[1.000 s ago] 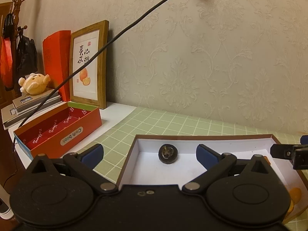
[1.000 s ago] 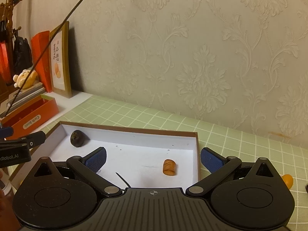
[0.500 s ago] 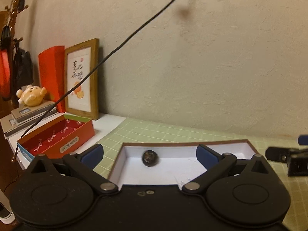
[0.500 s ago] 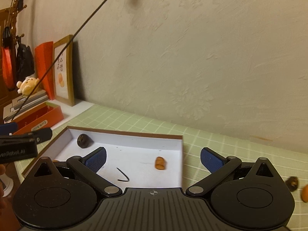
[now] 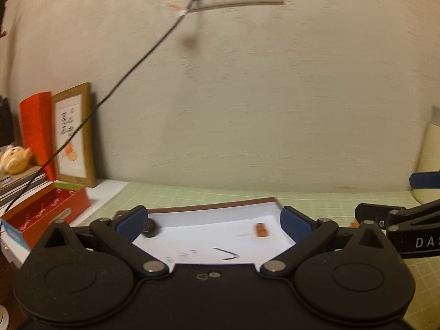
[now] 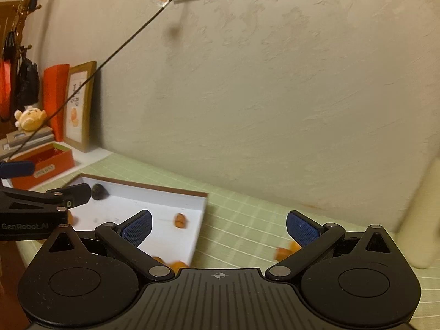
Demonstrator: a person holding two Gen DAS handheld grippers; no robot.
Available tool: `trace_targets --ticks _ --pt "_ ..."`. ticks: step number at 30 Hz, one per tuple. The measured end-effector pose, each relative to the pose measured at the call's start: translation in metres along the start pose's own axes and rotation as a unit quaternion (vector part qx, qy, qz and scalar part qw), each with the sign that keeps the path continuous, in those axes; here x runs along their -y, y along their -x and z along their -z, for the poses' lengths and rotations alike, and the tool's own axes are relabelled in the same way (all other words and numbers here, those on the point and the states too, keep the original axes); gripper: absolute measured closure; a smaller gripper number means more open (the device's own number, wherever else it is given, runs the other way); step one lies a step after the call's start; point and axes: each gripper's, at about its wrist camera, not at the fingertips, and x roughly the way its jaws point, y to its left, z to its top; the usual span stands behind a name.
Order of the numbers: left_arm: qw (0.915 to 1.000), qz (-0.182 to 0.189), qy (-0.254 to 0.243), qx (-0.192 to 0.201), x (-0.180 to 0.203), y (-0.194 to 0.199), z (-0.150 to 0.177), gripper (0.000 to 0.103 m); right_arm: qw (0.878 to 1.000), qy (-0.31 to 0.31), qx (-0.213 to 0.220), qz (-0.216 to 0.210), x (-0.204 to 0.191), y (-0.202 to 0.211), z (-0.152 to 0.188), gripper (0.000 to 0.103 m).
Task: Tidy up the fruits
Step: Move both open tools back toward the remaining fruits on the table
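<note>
A shallow white tray with a brown rim [image 5: 209, 207] [image 6: 143, 186] lies on the green checked mat. In it are a dark round fruit [image 5: 150, 228] [image 6: 98, 191] at the far left and a small orange fruit [image 5: 261, 230] [image 6: 180, 220] toward the right. More orange pieces [image 6: 284, 251] lie on the mat right of the tray. My left gripper [image 5: 214, 220] is open and empty above the tray's near side. My right gripper [image 6: 218, 227] is open and empty above the tray's right edge. Each gripper shows at the edge of the other's view.
A red open box [image 5: 41, 211] [image 6: 44, 165], a framed picture [image 5: 73, 134], a red folder and a plush toy on books stand at the left. A black cable [image 6: 121, 46] runs from a wall socket. A cream container [image 5: 430, 159] stands at the far right.
Both grippers have pulled back and risen, so the tray looks smaller and farther. The wall socket and the cream container have come into view. Both stay open.
</note>
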Motion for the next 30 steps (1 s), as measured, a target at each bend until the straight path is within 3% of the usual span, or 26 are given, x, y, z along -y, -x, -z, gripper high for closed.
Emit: trace_targets --ticks 17,25,30 --pt "0.9954 0.088 -0.036 -0.01 0.093 -0.01 0.011 0.008 0.994 -0.023 -0.015 0.109 0.09 0.045 0.036 0.0" --pt "0.9921 0.109 -0.053 -0.03 0.128 -0.03 0.022 0.018 0.988 -0.053 -0.026 0.146 0.128 0.036 0.06 0.0" --pt "0.9917 0.114 -0.041 -0.042 0.141 -0.053 0.027 0.019 0.985 -0.069 -0.045 0.148 0.149 0.018 0.071 0.0"
